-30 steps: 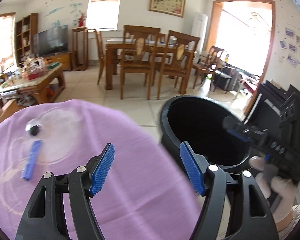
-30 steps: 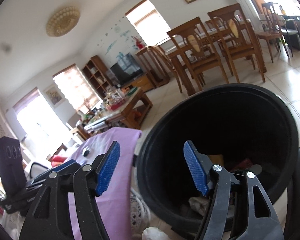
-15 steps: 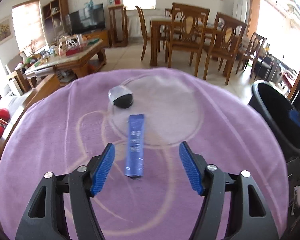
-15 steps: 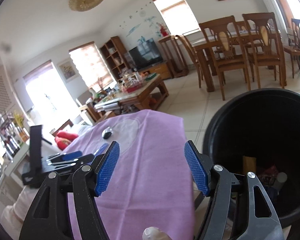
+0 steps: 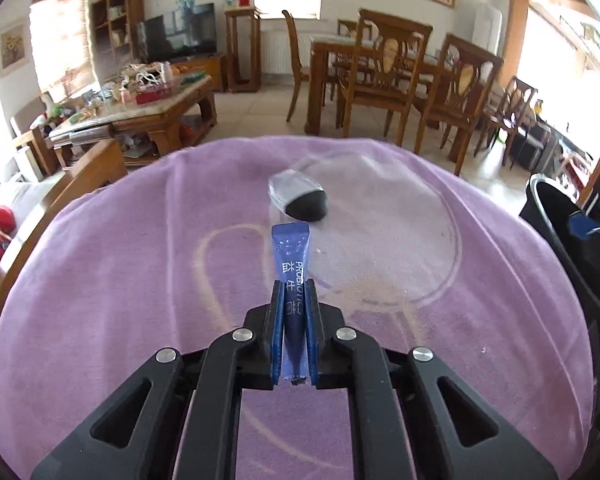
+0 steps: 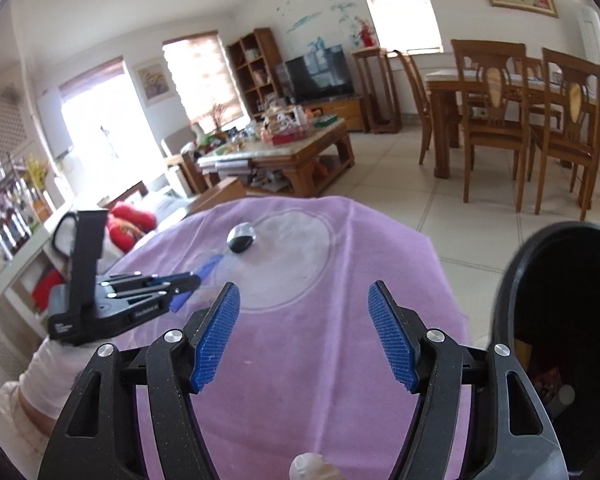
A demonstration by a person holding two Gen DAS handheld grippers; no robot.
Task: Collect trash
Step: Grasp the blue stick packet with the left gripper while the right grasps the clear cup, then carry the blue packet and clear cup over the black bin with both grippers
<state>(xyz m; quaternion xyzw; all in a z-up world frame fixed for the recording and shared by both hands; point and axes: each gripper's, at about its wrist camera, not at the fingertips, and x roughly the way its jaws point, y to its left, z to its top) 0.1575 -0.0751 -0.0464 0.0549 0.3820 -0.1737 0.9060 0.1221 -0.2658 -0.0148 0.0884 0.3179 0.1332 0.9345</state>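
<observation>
My left gripper [image 5: 293, 292] is shut on a blue stick sachet [image 5: 293, 256] over the purple-covered table [image 5: 140, 280]; the sachet points forward past the fingertips. From the right wrist view the left gripper [image 6: 194, 280] shows at the left, with the sachet [image 6: 210, 266] sticking out. A clear cup with a black base [image 5: 300, 198] lies on its side just beyond the sachet, and it also shows in the right wrist view [image 6: 242, 239]. My right gripper [image 6: 304, 330] is open and empty above the table's near side. The black trash bin [image 6: 560, 320] stands right of the table.
The bin [image 5: 560, 220] sits at the table's right edge and holds several pieces of trash. Beyond the table are a cluttered coffee table [image 5: 140, 108], a dining table with chairs [image 5: 400, 76] and tiled floor.
My left gripper swung from the bin to the table, moved over the blue sachet and shut on it. My right gripper turned left from the bin toward the table, staying open.
</observation>
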